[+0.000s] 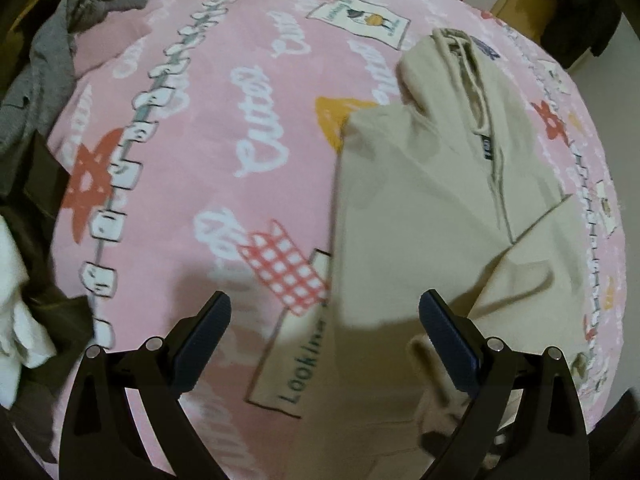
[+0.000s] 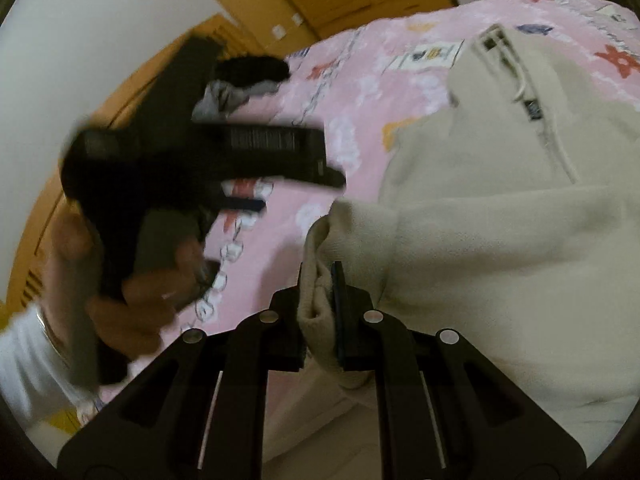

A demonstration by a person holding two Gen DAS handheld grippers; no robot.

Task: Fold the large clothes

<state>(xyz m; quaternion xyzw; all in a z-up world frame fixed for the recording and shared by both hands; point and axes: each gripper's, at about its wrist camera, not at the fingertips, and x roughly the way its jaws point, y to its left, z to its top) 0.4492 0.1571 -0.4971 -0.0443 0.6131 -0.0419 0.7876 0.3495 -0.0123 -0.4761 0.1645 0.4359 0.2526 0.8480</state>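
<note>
Right gripper [image 2: 320, 300] pinched tight on a bunched edge of the beige hoodie [image 2: 500, 248]. Left gripper [image 1: 325, 332] spread wide, holding nothing, above the hoodie's left edge. Hoodie on pink blanket [image 1: 208, 128]; grey garment [image 1: 52, 64] at far left.

One beige hoodie [image 1: 432, 208], one pink blanket [image 1: 224, 128], two grippers [image 1: 324, 332]
</note>
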